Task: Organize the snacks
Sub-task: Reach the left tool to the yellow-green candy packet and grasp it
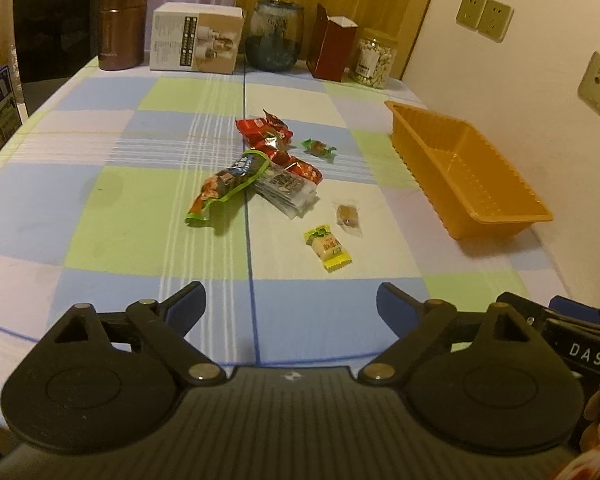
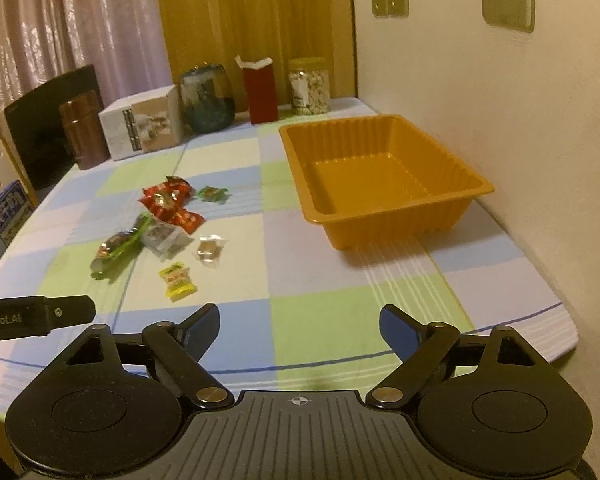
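Tray (image 2: 384, 184) floor bare in right view, left view hides it

The snacks sat loose mid-frame on the checked cloth: a green-edged pouch (image 1: 228, 184) lay tilted across a clear packet stack (image 1: 288, 194), with crinkly red packets (image 1: 266, 132) bunched just above. A green-wrapped candy (image 1: 319, 148) lay to their right, a clear-wrapped brown sweet (image 1: 348, 216) and a yellow candy (image 1: 328, 248) lower down. The orange tray (image 2: 384, 184) stood empty at right.
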